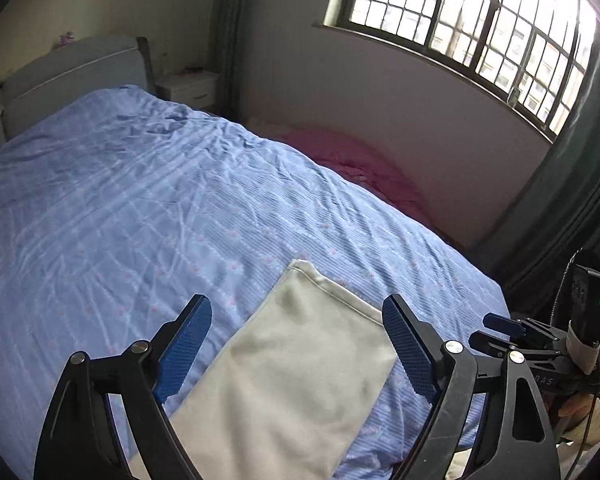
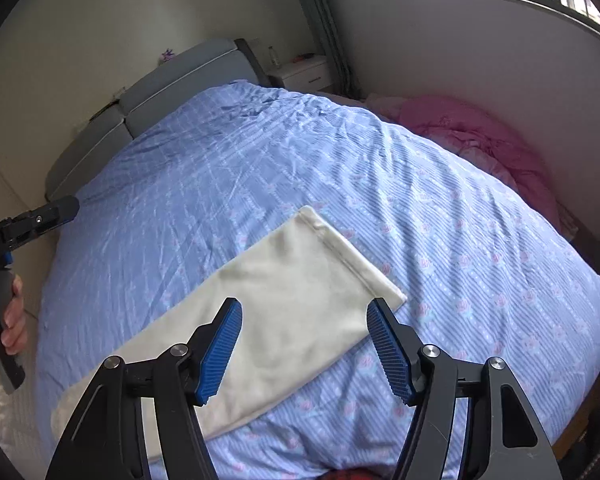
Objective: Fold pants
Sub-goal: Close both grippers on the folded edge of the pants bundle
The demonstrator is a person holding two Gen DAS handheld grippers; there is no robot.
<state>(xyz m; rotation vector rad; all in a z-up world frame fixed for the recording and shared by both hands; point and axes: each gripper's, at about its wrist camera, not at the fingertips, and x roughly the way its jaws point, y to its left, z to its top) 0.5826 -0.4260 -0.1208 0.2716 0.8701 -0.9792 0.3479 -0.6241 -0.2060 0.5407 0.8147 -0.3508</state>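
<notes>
Item: pants point(image 1: 300, 360), cream, lying flat and already doubled lengthwise on the bed point(image 1: 120, 200), hem end pointing toward the headboard. Judged light, limp, non-slippery cloth; best pinched at the hem corners. Left hand-held gripper point(image 1: 296, 352) and right hand-held gripper point(image 2: 304, 348) hover above, both released, grasping nothing.

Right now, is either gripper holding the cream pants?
No, the left gripper and right gripper both hang open above the cream pants, which lie flat on the blue bedspread.
</notes>
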